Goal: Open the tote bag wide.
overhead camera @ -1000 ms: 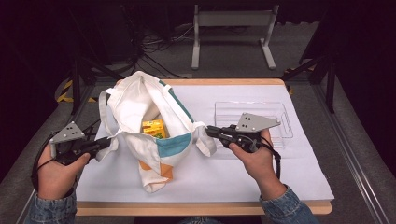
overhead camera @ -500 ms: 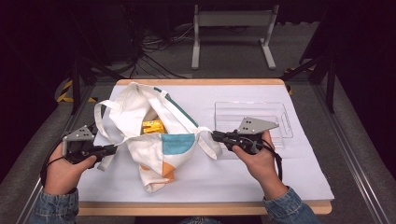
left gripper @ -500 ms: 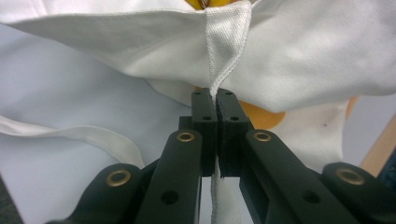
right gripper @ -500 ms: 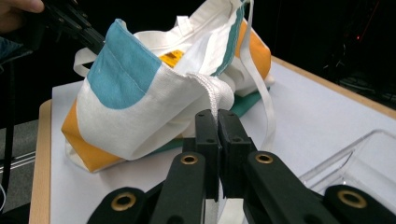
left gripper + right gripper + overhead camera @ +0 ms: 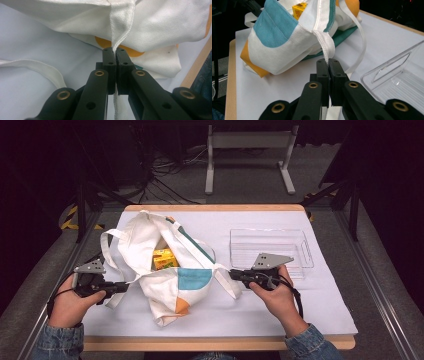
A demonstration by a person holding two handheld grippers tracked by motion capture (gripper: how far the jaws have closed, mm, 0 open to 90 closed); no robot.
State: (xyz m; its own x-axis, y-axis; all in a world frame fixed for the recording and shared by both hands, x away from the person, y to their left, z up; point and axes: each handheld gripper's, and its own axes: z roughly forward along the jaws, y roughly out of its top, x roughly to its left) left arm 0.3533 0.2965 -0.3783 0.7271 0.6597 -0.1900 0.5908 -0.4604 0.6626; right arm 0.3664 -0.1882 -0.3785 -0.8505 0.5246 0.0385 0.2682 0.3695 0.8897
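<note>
1. Dark floor, loose cables and a grey metal stand (image 5: 250, 150) are being seen behind the bench (image 5: 320, 317), which is being covered by a white sheet over a wooden edge.
2. A cloth tote bag (image 5: 170, 270), white with teal and orange patches, is lying slumped on the left half of the sheet; its mouth is being held open towards the camera.
3. The left claw (image 5: 125, 286) is clamping, jaws pressed together, on a white fabric edge of the bag (image 5: 121, 30); the strip is being seen running between the pads in the left gripper view.
4. The right claw (image 5: 232, 274) is likewise gripping the bag's opposite fabric edge (image 5: 325, 45), jaws closed on it.
5. A yellow carton (image 5: 164, 258) is sitting inside the bag, partly covered by cloth.
6. A clear plastic tray (image 5: 305, 251) is standing just right of the bag, near the right hand (image 5: 277, 292).
7. Risk, judged: only a narrow strip is being pinched on each side, so the fabric could be slipping out if the hands are pulled apart unevenly.
8. Risk, judged: the mouth could be collapsing over the carton if tension is being lost.
9. Risk, judged: the loose handle loops (image 5: 112, 247) could be snagging a claw, and the sheet could be getting dragged.
</note>
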